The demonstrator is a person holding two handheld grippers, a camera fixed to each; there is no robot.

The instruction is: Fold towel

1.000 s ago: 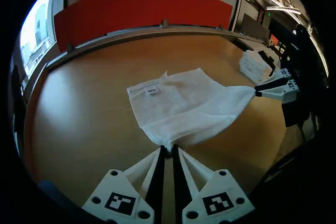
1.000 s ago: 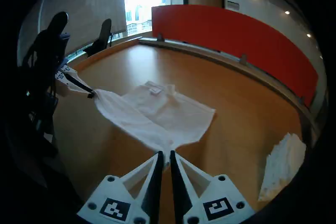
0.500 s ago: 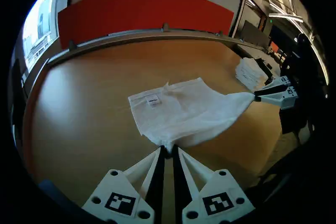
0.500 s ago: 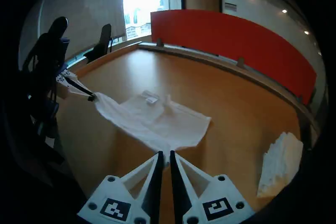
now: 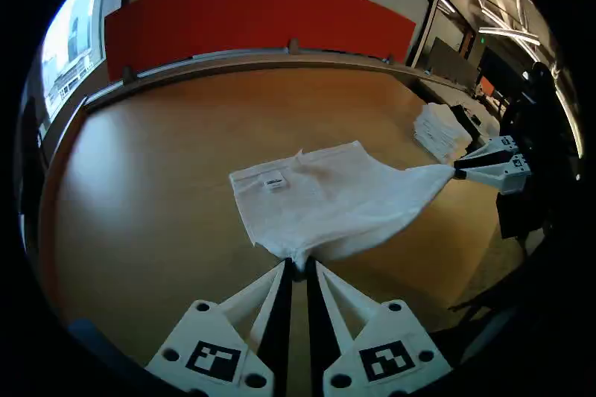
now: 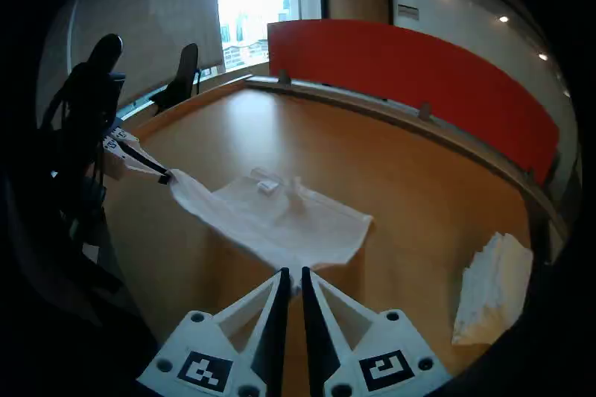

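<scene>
Grippers (image 5: 298, 269) (image 6: 293, 276) apart, tight on towel (image 5: 328, 199) corners

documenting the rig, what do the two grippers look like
The left gripper and right gripper match: two white, tapering triangular fingers with open cut-outs, black strips along the inner faces, and a square black-and-white marker flanked by round holes on each finger's base.

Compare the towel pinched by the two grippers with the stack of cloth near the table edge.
The towel is spread open in a single sheet; the stack is folded and piled in layers. The towel is pinched at two corners by the left gripper and the right gripper, its near edge stretched between them; the stack lies apart from both. Both are white cloth on the same wooden table.
</scene>
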